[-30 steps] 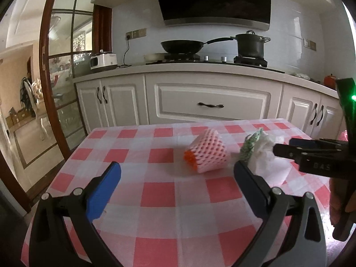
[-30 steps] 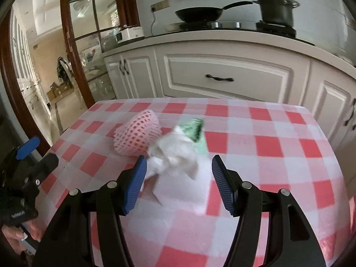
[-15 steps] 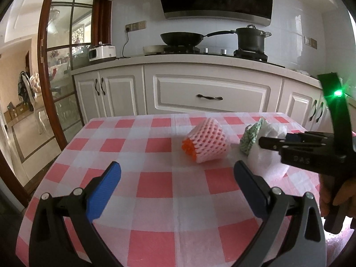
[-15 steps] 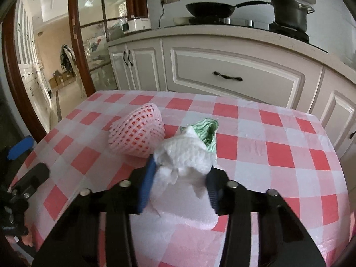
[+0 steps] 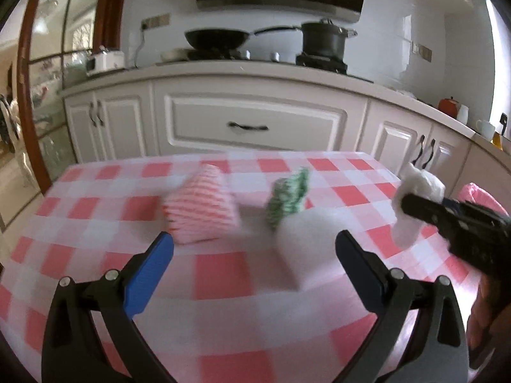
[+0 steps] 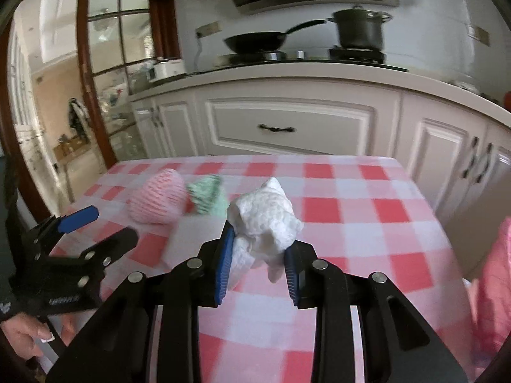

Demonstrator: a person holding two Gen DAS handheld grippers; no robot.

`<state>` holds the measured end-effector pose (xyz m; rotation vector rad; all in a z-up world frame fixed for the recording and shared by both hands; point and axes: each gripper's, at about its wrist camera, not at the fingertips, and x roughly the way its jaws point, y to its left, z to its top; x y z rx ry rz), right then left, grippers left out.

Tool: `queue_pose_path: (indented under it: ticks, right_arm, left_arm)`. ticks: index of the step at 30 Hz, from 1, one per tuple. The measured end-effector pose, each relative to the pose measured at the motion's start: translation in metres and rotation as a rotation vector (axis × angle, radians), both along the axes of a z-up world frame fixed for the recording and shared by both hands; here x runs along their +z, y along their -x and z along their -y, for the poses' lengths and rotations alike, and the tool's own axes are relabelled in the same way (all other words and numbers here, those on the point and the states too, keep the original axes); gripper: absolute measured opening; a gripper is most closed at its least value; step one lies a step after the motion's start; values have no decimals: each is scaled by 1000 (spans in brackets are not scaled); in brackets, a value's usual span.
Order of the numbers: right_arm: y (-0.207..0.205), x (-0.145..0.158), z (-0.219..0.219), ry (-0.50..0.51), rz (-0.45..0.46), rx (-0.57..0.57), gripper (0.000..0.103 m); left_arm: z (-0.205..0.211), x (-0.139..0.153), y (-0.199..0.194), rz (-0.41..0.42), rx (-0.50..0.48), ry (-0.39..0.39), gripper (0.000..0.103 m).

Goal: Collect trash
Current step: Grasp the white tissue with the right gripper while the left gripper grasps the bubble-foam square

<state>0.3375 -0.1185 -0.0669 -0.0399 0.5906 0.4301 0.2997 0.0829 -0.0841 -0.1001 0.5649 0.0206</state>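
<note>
The right gripper [image 6: 259, 257] is hovering above the red-and-white checked table [image 6: 367, 223], its two blue pads clamping one crumpled white paper towel [image 6: 265, 214], which is hanging clear of the cloth. In the left wrist view that same gripper [image 5: 412, 206] is reaching in from the right edge with the towel [image 5: 418, 188] bunched around its tip. The left gripper [image 5: 254, 252] is hanging low over the near side of the table [image 5: 223, 277], level, fingers spread wide and empty; in the right wrist view it [image 6: 95, 223] is sitting at the left edge, a hand [image 6: 35, 338] wrapped around its handle.

Lying on the cloth are three loose pieces: one pink foam fruit net [image 5: 201, 210], one flat white sheet [image 5: 303, 242] and one green-patterned wrapper [image 5: 287, 196]. The net and wrapper are lying near each other; the wrapper is touching the far edge of the sheet. All three are lying between the left gripper's fingers and the far side of the table.

One pink bag [image 6: 495, 287] is showing at the right edge. Behind the table are running white cabinets [image 5: 255, 121], with one black pan [image 5: 217, 38] and one dark pot [image 5: 324, 38] on the stove.
</note>
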Motion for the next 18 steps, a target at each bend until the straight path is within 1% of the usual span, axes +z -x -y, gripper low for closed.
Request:
queue_pose_path:
  ticks: [2, 4, 8, 13, 14, 15, 16, 18]
  right_arm:
    - [0, -1, 16, -8, -7, -25, 29]
    - [-1, -1, 29, -19, -9, -46, 29]
    - [-2, 0, 54, -47, -14, -81, 29]
    - [-2, -5, 72, -66, -29, -103, 29]
    - [-2, -6, 75, -73, -33, -107, 29]
    - [-2, -6, 75, -80, -37, -109, 29]
    - [-2, -7, 76, -87, -41, -111, 29]
    - [-3, -8, 76, -98, -48, -113, 29]
  left_arm:
    - [15, -6, -15, -27, -10, 41, 98]
    - [29, -12, -27, -56, -11, 52, 98]
    - [55, -24, -50, -105, 14, 31, 98]
    - [73, -31, -66, -127, 31, -16, 97]
    - [75, -32, -68, -135, 26, -21, 94]
    - [77, -34, -70, -148, 20, -26, 88]
    - [80, -35, -73, -157, 13, -34, 85]
    - [83, -36, -74, -166, 0, -43, 72]
